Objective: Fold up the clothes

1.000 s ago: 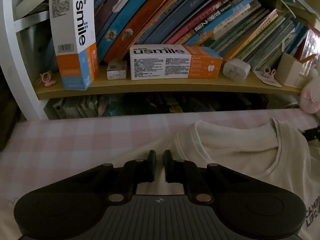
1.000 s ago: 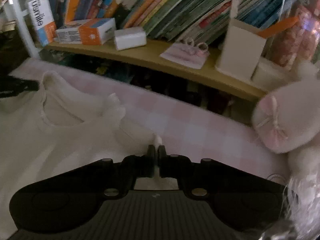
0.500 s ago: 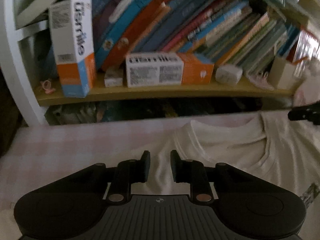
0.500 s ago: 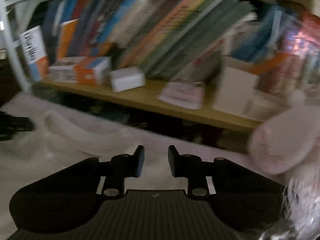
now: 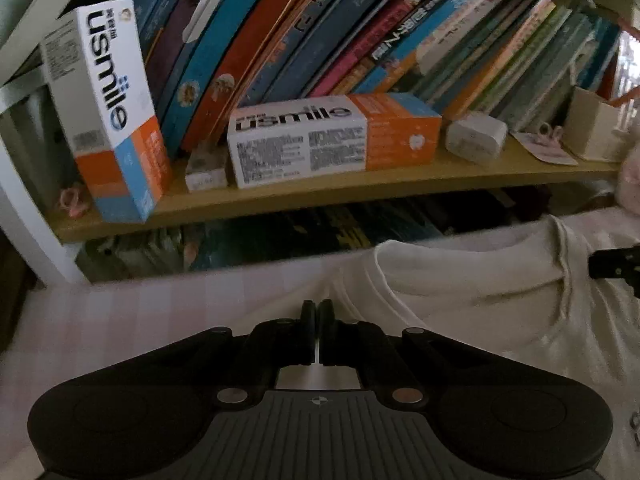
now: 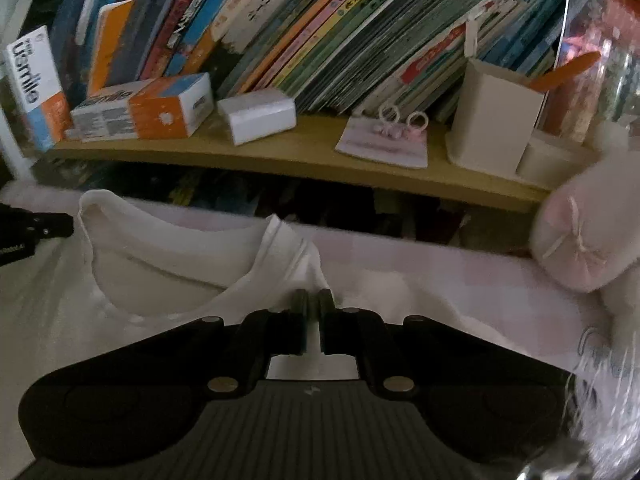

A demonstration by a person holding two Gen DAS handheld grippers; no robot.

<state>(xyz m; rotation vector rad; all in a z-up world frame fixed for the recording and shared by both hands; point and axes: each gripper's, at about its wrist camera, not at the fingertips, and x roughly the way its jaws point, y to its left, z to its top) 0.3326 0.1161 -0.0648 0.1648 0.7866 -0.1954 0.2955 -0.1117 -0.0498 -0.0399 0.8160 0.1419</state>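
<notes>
A cream T-shirt lies flat on a pink checked bedcover, its neckline toward a low wooden bookshelf crowded with books and toothpaste boxes. The shirt's long axis appears to run from that collar back toward the person holding the tools, and its shoulder line runs side to side between the two grippers.

The left gripper sits at one shoulder, just beside the collar, with its jaws brought fully together. The right gripper sits at the opposite shoulder, beside the ribbed collar edge, its jaws nearly together. In both views pale cloth shows in the narrow slit between the fingers, so each seems to pinch a thin fold of shirt, though the dim light makes this hard to confirm.

Each hand is nearest its own shoulder, with the neck opening lying between them. A pink plush toy rests just beyond the right shoulder.
</notes>
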